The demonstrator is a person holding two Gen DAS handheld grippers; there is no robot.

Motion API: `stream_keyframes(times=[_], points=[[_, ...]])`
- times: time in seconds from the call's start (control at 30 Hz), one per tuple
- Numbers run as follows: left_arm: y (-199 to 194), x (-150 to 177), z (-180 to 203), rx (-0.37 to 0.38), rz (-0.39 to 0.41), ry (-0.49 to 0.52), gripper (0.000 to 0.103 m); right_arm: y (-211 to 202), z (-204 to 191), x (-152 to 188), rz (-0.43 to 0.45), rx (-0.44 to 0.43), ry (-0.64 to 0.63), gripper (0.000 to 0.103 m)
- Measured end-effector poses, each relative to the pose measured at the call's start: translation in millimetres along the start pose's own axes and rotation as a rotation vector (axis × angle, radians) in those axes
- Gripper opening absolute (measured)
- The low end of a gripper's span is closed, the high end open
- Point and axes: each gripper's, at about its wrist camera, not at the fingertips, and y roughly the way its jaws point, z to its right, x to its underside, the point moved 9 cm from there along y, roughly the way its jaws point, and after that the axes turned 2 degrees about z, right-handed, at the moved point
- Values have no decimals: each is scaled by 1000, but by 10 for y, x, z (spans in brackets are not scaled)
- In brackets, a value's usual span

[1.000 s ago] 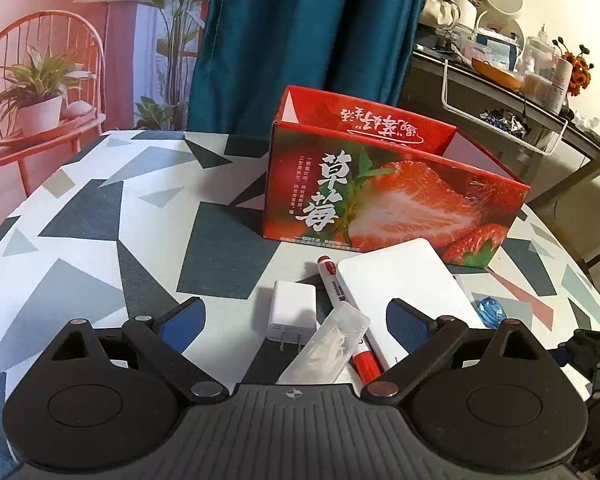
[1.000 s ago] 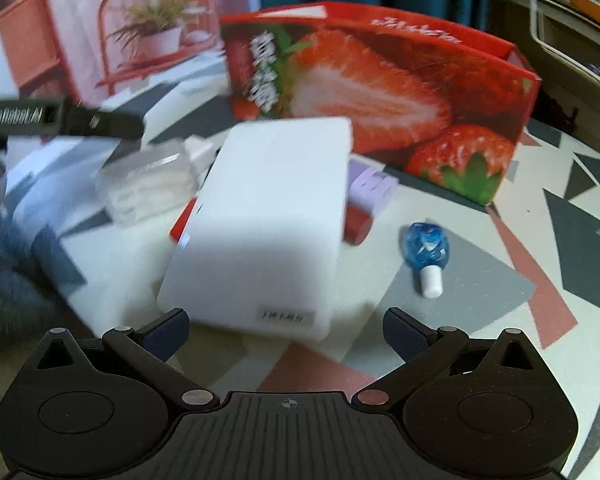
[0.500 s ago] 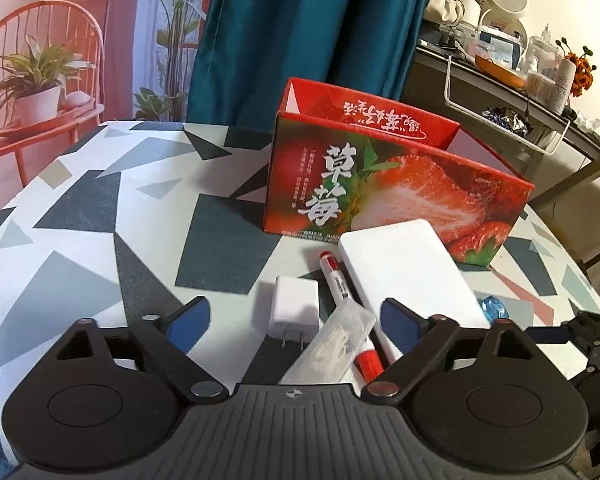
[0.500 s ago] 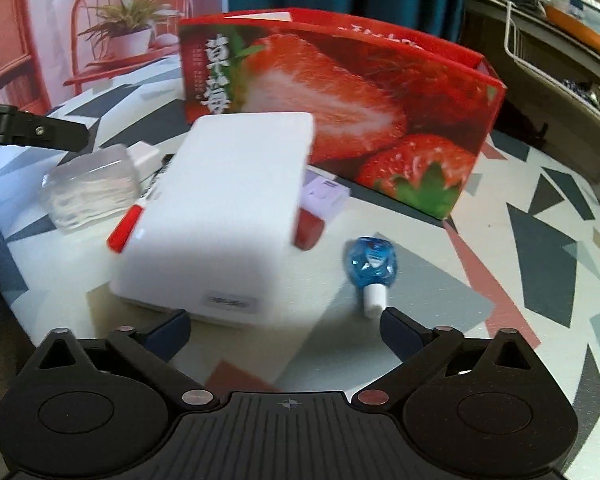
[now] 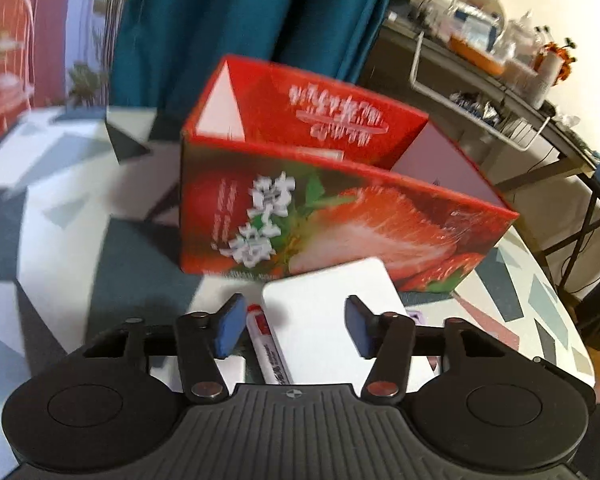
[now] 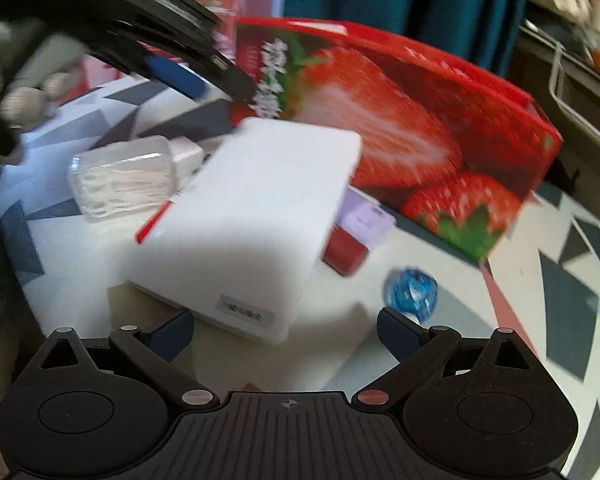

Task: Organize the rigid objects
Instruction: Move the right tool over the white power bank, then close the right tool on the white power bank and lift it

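The left gripper (image 5: 292,330), jaws closing over a white power bank (image 5: 324,320) lying before the strawberry box (image 5: 340,216), is not yet gripping. The right gripper (image 6: 284,330) hovers wide open. Next likely needs a firm pinch.

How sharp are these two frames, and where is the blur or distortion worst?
Left wrist: motion blur smears the strawberry box lettering, fisheye bends the table edge. Right wrist: the power bank and blue bottle are soft, the left gripper streaked.

Strawberry box (image 5: 340,216): white Chinese characters, blurred; nothing else legible.
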Motion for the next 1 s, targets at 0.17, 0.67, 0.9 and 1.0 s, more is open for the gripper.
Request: stream_keyframes(times=[0.17,0.67,0.9,1.0], points=[[125,156,43,40,-51,-23,53,-83,55,-138,39,-81,53,90],[261,352,94,78,-103,-2,53,164,324,-348,70,-209,239,47],[302,341,136,61,-88,51,55,153,356,-321,89,-218,258,44],[315,334,168,71,-89,68,62,136,348,-311,94,-213,254,44]])
